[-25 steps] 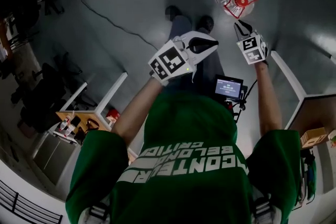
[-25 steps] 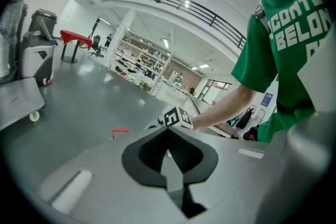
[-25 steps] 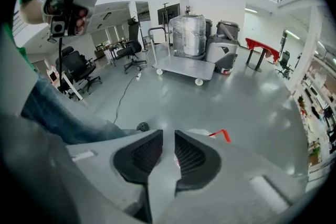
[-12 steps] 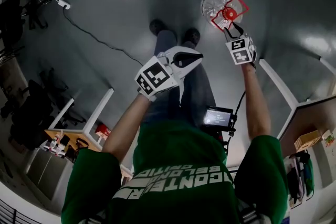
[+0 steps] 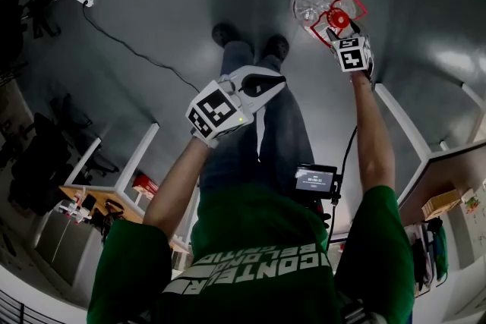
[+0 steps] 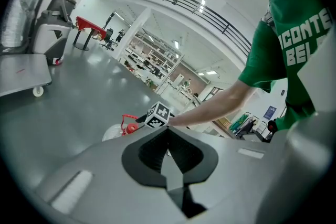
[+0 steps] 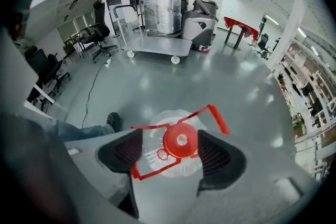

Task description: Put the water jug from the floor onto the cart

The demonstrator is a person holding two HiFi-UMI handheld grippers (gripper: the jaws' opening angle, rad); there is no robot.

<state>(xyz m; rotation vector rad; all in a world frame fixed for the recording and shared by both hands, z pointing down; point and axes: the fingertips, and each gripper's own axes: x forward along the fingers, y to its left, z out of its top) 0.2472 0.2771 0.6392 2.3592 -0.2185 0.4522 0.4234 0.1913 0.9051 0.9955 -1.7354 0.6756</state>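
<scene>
Red-capped water jug (image 7: 181, 142) lies between just-opened jaws of down-pointing right gripper (image 7: 171, 150).

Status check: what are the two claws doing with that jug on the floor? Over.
Right gripper open, jaws just opened, above water jug, no grip. Left gripper shut, empty. Jug upright on floor; red handle flanks its cap.

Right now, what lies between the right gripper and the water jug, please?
Nothing: the right gripper view shows the right gripper, jaws just opened, framing the water jug untouched.
</scene>
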